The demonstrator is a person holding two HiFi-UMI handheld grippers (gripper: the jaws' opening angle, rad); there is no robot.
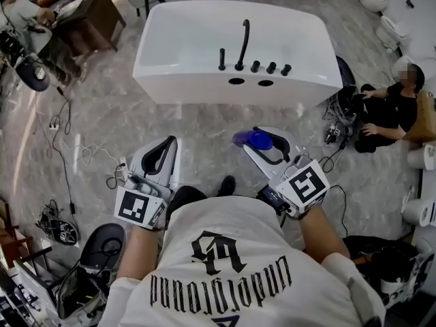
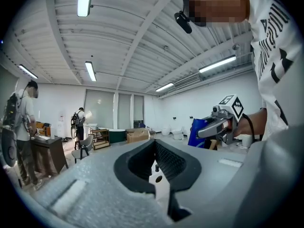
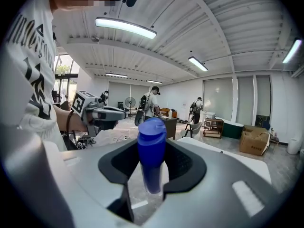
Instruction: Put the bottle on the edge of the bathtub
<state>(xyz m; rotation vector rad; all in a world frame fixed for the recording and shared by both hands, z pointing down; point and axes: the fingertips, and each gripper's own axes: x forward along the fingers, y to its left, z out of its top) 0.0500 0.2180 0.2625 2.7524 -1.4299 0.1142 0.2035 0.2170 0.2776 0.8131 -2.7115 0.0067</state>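
The white bathtub (image 1: pixel 170 53) stands ahead of me on the marble floor, with a black faucet (image 1: pixel 242 43) and knobs on its near edge. My right gripper (image 1: pixel 255 142) is shut on a blue bottle (image 1: pixel 253 139), held short of the tub's near edge. In the right gripper view the bottle (image 3: pixel 152 146) sits between the dark pads (image 3: pixel 187 167), its cap past the fingertips of the right gripper (image 3: pixel 152 163). My left gripper (image 1: pixel 173 142) is level with it to the left, shut and holding nothing. In the left gripper view its tips (image 2: pixel 154 144) meet and the bottle (image 2: pixel 195 133) shows at right.
A person (image 1: pixel 388 107) sits on the floor right of the tub among cables (image 1: pixel 337 125). A desk (image 1: pixel 82 12) with another person is at the back left. More cables (image 1: pixel 68 148) trail on the left. Toilets and paper rolls (image 1: pixel 422 157) line the right side.
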